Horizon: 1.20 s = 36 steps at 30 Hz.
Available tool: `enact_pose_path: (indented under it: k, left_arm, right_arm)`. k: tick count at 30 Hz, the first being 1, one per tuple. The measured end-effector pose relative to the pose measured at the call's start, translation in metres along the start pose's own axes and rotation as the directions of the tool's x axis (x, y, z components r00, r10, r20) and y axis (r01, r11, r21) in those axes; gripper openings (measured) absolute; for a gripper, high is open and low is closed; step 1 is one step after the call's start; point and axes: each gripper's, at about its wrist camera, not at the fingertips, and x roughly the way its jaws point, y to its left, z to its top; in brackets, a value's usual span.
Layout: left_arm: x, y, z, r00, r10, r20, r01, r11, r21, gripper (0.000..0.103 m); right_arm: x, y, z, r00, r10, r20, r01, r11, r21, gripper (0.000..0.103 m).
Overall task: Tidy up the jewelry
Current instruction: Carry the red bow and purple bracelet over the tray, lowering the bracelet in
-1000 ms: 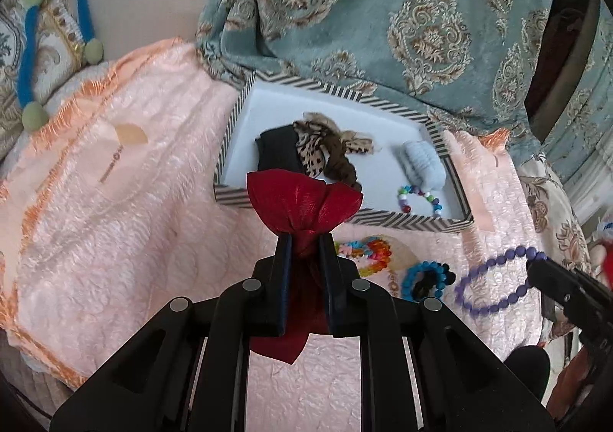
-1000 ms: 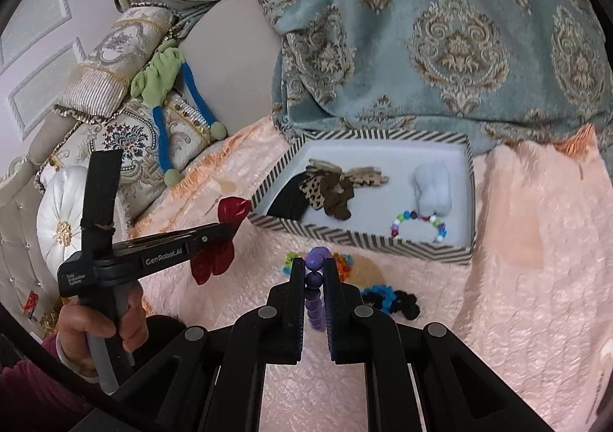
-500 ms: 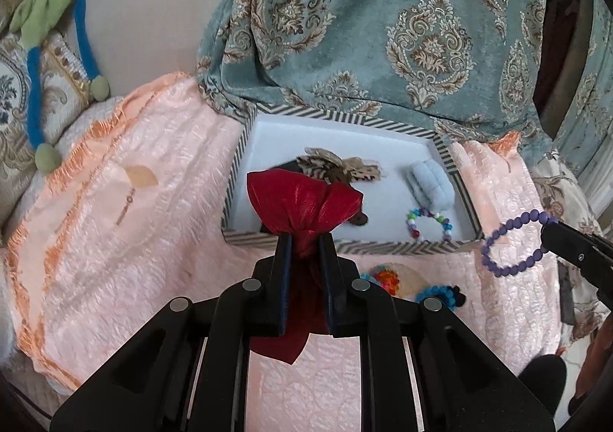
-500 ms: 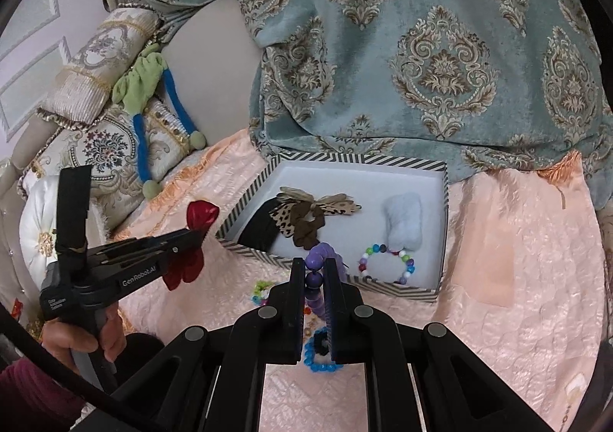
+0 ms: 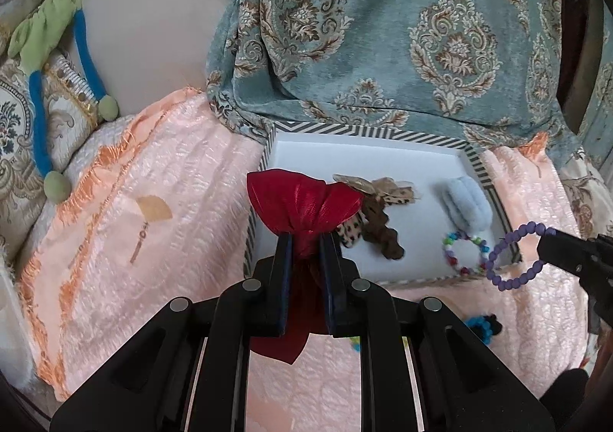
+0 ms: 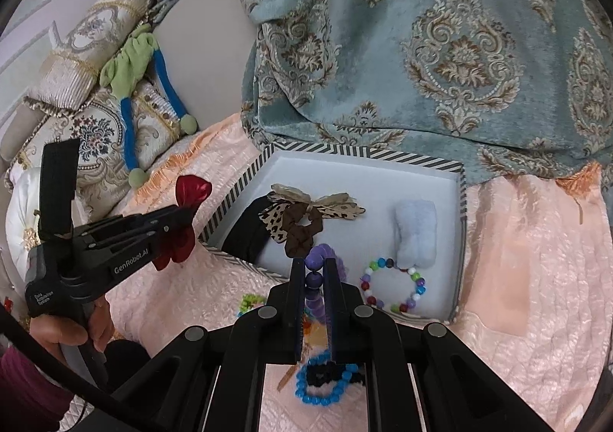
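Note:
My left gripper is shut on a red satin bow, held above the near left corner of the striped box. From the right wrist view that left gripper and red bow hang just left of the box. My right gripper is shut on a purple bead bracelet over the box's near edge; the left view shows the bracelet dangling from it. Inside the box lie brown and leopard bows, a pale blue scrunchie and a multicoloured bead bracelet.
The box sits on a peach quilted cloth. A blue and black bead bracelet and a colourful bracelet lie on the cloth in front of the box. A teal patterned blanket rises behind it; cushions stand at the left.
Both grippers have moved forward toward the box, each still gripping its item. The purple bracelet has come from over the cloth to the box's near right edge.

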Motion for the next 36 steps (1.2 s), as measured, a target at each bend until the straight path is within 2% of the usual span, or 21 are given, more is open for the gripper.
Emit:
enact_pose_path:
  k: [11,16,20,24,33,35,36]
  left_arm:
    - [0.05,0.005,0.027,0.999,0.04,-0.032,-0.04,0.999,0.008,0.013]
    - [0.079,0.011,0.046,0.998,0.024,-0.065,-0.026,0.999,-0.04,0.013]
    - [0.109,0.015,0.06,0.995,0.011,-0.097,-0.019,0.997,-0.081,0.013]
    - [0.136,0.012,0.068,0.992,0.025,-0.12,-0.035,0.996,-0.083,0.013]
    - [0.182,0.001,0.07,0.985,0.059,-0.159,-0.071,0.995,-0.07,0.013]
    - [0.183,-0.001,0.071,0.986,0.056,-0.16,-0.068,0.995,-0.068,0.013]
    - [0.182,-0.001,0.071,0.986,0.056,-0.159,-0.067,0.996,-0.067,0.015]
  right_arm:
    - [0.051,-0.002,0.017,0.998,0.013,-0.064,-0.014,1.0,-0.024,0.008]
    - [0.081,-0.013,0.027,0.995,0.031,-0.091,-0.033,0.999,-0.014,0.008]
    - [0.114,-0.036,0.031,0.99,-0.019,-0.139,0.02,1.0,0.005,0.008]
    - [0.138,-0.06,0.026,0.979,-0.092,-0.18,0.097,0.995,0.016,0.008]
    - [0.151,-0.061,0.014,0.972,-0.112,-0.207,0.107,0.994,-0.037,0.008]
    - [0.151,-0.062,0.013,0.972,-0.099,-0.212,0.097,0.995,-0.02,0.012]
    - [0.15,-0.063,0.013,0.974,-0.089,-0.211,0.089,0.996,-0.008,0.023]
